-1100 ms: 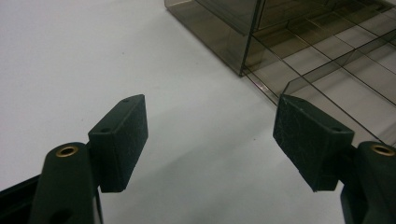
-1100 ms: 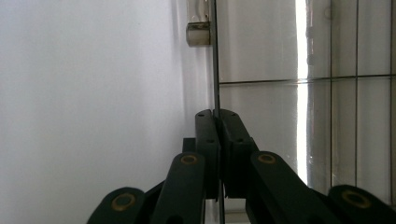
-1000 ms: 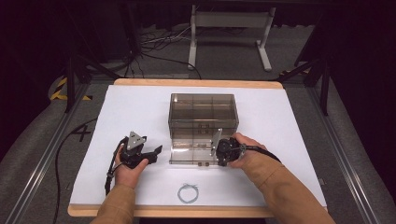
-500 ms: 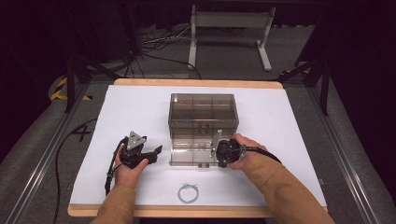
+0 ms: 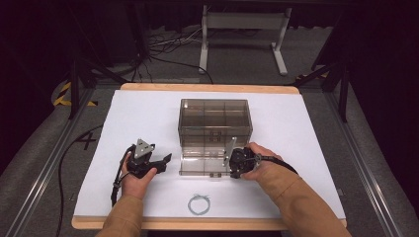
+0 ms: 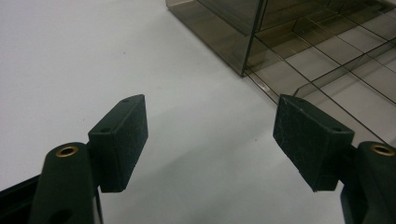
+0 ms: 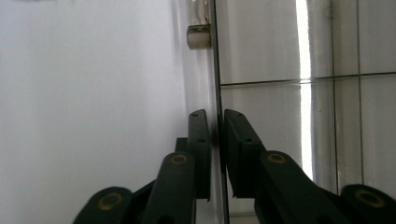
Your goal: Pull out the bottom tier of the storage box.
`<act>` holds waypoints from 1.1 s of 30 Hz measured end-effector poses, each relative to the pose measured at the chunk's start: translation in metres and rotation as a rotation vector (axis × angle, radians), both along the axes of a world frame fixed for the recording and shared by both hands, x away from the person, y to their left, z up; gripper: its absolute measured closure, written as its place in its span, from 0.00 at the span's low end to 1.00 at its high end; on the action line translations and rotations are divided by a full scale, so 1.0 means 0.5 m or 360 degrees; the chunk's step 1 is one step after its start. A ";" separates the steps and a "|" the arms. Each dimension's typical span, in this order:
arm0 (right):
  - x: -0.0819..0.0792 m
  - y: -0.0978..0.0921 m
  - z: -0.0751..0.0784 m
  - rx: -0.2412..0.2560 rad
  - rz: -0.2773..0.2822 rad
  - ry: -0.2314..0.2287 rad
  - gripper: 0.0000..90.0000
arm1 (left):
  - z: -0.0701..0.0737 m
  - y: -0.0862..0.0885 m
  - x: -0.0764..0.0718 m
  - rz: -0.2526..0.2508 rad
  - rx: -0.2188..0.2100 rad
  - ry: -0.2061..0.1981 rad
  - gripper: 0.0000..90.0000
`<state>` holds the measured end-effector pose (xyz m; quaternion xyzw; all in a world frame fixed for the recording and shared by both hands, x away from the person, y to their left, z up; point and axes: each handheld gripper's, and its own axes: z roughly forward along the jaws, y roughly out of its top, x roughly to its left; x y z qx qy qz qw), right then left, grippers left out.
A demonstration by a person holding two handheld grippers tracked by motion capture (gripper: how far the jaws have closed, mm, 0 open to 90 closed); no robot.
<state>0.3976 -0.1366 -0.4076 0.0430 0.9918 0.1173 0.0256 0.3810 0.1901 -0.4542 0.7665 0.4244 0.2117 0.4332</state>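
1. A smoky clear plastic organiser box (image 5: 215,129) with inner dividers stands at the middle of the white worktop (image 5: 306,128). Its hinged lid (image 5: 205,165) hangs open off the box's near side, low over the worktop, long edge running left to right.
2. The right gripper (image 5: 232,159) is at the lid's right end, much the nearer of the two. In the right gripper view its jaws are together on the lid's thin edge (image 7: 217,135), one on each face, with a small latch tab (image 7: 199,35) farther along that edge.
3. The left gripper (image 5: 165,159) rests just left of the lid and apart from it; its jaws stand wide apart and empty.
4. A small wire ring (image 5: 198,203) lies nearer the person than the box, untouched.
5. Any lid swing, I judge, turns about the hinge along the box's near side.
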 end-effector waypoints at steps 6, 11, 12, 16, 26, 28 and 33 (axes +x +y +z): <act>-0.015 -0.021 0.006 0.0174 -0.0115 -0.0019 0.78 | 0.000 0.001 0.003 0.0011 -0.0014 0.0010 0.30; -0.026 -0.046 0.009 0.0393 -0.0200 -0.0071 0.75 | 0.000 -0.001 0.004 0.0014 -0.0016 0.0012 0.30; -0.028 -0.051 0.009 0.0431 -0.0216 -0.0077 0.75 | 0.000 -0.001 0.004 0.0014 -0.0011 0.0011 0.30; -0.033 -0.066 0.007 0.0545 -0.0273 -0.0104 0.75 | 0.000 -0.002 0.004 0.0014 -0.0008 0.0012 0.30; -0.045 -0.084 0.009 0.0794 -0.0411 -0.0166 0.71 | 0.000 -0.002 0.003 0.0013 -0.0009 0.0010 0.30; -0.049 -0.085 0.011 0.0849 -0.0447 -0.0168 0.71 | 0.000 -0.002 0.003 0.0013 -0.0008 0.0010 0.30; -0.056 -0.081 0.015 0.0906 -0.0466 -0.0172 0.71 | 0.000 -0.002 0.003 0.0015 -0.0007 0.0010 0.30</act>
